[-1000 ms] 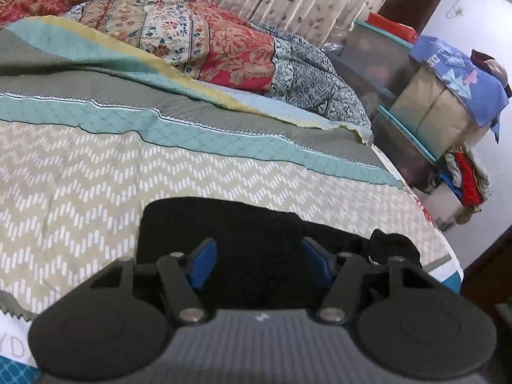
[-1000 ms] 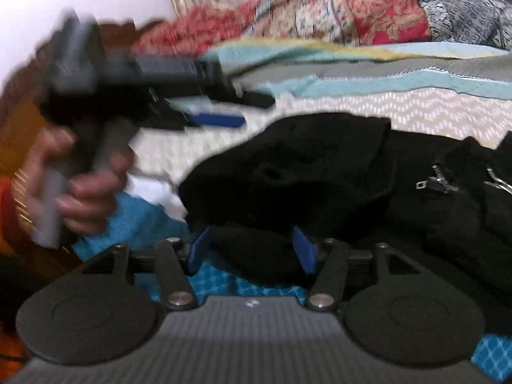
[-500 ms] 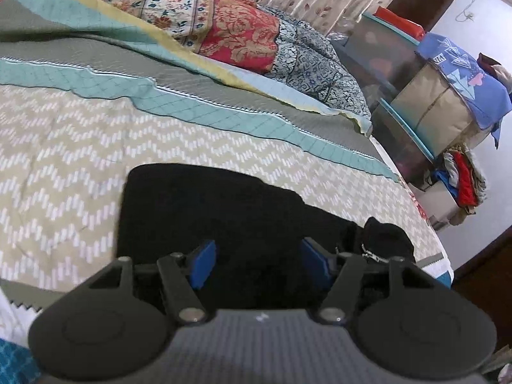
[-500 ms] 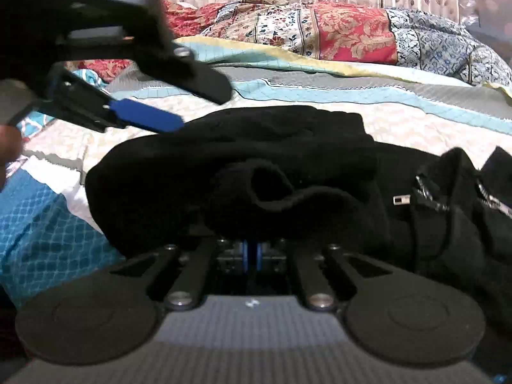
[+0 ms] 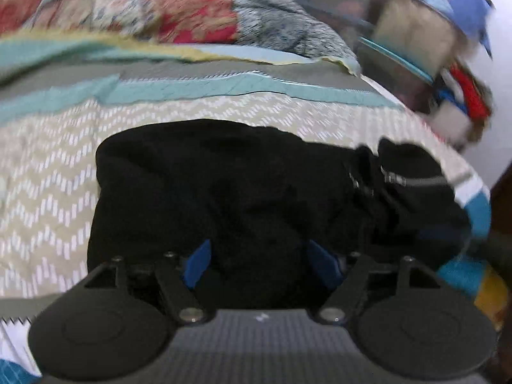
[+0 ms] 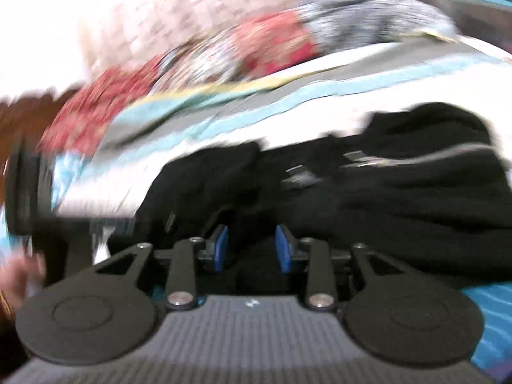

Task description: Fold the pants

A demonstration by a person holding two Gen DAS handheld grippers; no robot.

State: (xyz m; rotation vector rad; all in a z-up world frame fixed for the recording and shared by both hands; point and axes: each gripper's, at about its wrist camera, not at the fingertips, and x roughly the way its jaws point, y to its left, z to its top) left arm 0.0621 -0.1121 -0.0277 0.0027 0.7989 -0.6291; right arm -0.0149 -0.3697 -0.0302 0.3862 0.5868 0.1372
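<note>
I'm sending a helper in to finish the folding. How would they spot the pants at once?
Look at the bed with the beige zigzag bedspread. On its near part lies a bunched heap of black pants. It is the only plain black thing there, with silver zippers at one end.

A chevron-patterned bedspread with teal bands covered the bed; a red and blue patchwork quilt lay bunched along its far side; beyond the bed's corner stood stacked storage boxes draped with blue cloth.
</note>
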